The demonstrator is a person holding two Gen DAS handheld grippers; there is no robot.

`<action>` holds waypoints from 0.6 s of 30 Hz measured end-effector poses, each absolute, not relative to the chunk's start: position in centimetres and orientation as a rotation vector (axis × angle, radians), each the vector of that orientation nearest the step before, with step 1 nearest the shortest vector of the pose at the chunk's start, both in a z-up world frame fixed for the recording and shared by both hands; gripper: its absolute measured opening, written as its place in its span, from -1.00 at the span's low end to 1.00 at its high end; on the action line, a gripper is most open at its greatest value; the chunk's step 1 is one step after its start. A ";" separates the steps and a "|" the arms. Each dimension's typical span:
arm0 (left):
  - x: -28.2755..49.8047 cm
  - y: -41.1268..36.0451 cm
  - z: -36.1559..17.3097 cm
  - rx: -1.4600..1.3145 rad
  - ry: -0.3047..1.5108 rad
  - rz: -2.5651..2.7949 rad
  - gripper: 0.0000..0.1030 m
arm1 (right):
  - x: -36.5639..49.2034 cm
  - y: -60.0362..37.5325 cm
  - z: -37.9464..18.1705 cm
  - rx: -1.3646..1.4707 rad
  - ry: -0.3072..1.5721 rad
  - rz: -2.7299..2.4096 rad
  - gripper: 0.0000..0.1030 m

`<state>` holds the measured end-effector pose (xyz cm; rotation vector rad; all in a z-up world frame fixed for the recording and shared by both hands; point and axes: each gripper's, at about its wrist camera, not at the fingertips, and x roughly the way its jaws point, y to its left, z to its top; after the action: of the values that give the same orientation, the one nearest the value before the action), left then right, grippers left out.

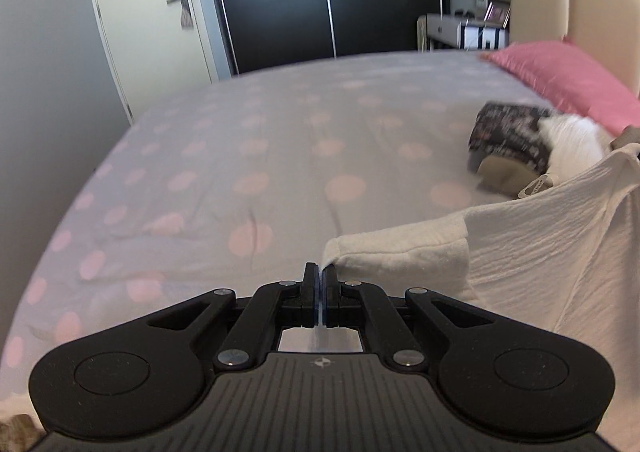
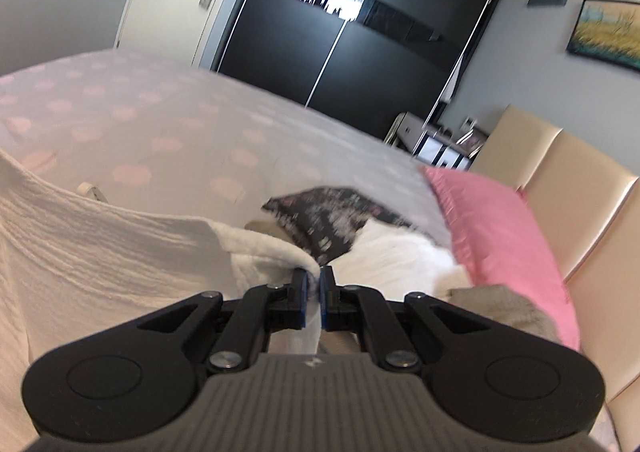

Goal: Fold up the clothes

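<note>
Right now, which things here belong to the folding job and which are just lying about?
In the job:
- white garment, held at two corners
- left claw, shut on it
- right claw, shut on it
- clothes pile, probably next

Lying about:
- pink pillow
- bed, just the work surface
- wardrobe
- painting

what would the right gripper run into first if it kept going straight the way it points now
Probably the pile of clothes: the dark patterned garment and the white fluffy one lie just beyond the right gripper, whose jaws pinch the white shirt. Depth is unclear.
</note>
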<state>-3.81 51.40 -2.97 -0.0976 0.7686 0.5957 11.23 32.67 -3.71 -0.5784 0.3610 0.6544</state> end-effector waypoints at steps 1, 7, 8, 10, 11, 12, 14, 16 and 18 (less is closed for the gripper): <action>-3.2 52.0 -4.1 -0.112 0.785 0.598 -1.00 | 11.9 33.3 -4.9 -0.581 0.386 0.657 -0.87; -1.0 54.4 -8.6 -0.178 0.879 0.606 -0.98 | 14.6 36.3 -9.7 -0.617 0.490 0.681 -0.83; -0.8 54.5 -9.1 -0.184 0.894 0.606 -0.98 | 14.9 36.6 -10.0 -0.615 0.509 0.695 -0.82; -0.7 54.7 -9.7 -0.200 0.917 0.603 -0.87 | 15.5 36.8 -10.3 -0.607 0.536 0.708 -0.74; -0.7 54.7 -9.8 -0.209 0.925 0.603 -0.72 | 15.7 36.8 -10.3 -0.601 0.544 0.709 -0.58; -0.8 54.7 -9.7 -0.216 0.927 0.604 -0.63 | 15.8 36.8 -10.3 -0.596 0.553 0.711 -0.48; -1.5 54.4 -9.1 -0.220 0.919 0.608 -0.42 | 15.4 35.9 -9.5 -0.585 0.550 0.714 -0.48; -2.3 53.9 -8.2 -0.216 0.913 0.616 -0.41 | 14.7 34.7 -8.5 -0.573 0.560 0.722 -0.48; -3.6 53.2 -6.9 -0.219 0.910 0.607 -0.41 | 13.9 33.4 -7.5 -0.563 0.571 0.730 -0.47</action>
<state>-3.61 53.18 -6.91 -0.2192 0.9098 0.6071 13.89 33.43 -7.54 -0.5629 0.5707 0.7298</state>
